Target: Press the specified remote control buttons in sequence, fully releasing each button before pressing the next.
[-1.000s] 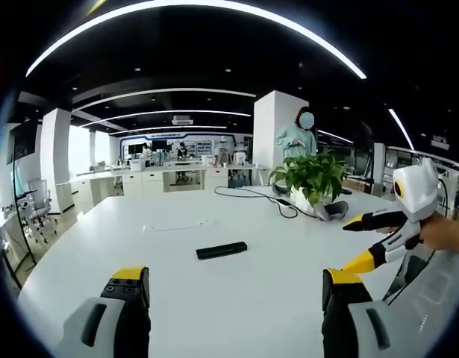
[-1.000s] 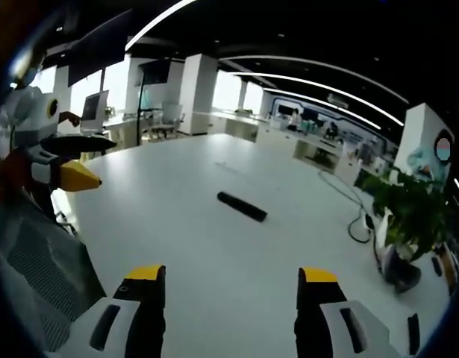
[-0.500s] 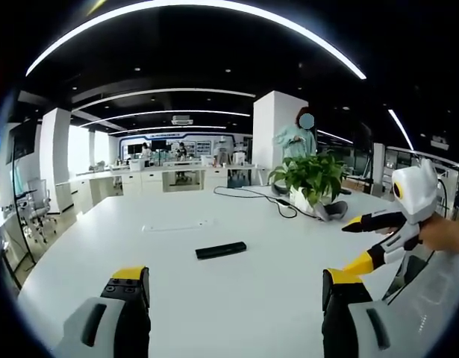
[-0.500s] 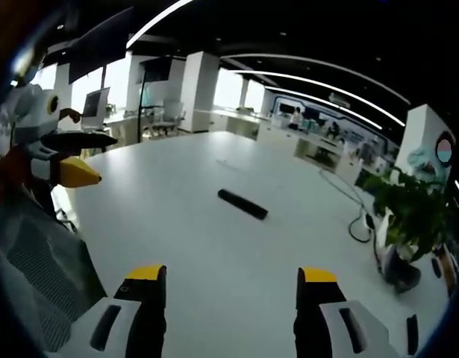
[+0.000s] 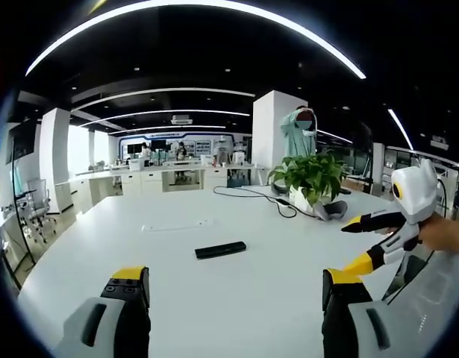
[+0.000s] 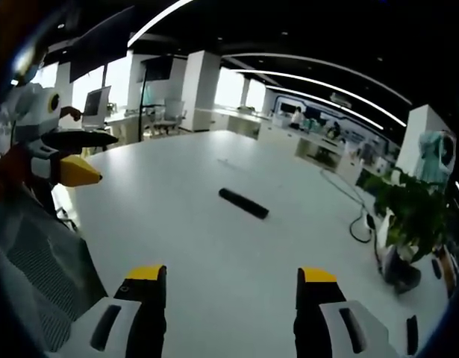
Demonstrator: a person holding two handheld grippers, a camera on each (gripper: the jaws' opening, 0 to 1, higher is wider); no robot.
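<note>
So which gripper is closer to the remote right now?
Hard to call; neither clearly. The left gripper and right gripper both hang open, well short of the remote, which lies untouched mid-table.

Left white-bodied gripper with yellow-tipped black jaws, jaws spread wide and holding nothing, right white gripper with yellow-tipped black jaws likewise parted and empty, seen off the left one's right side, a hand gripping it
</note>
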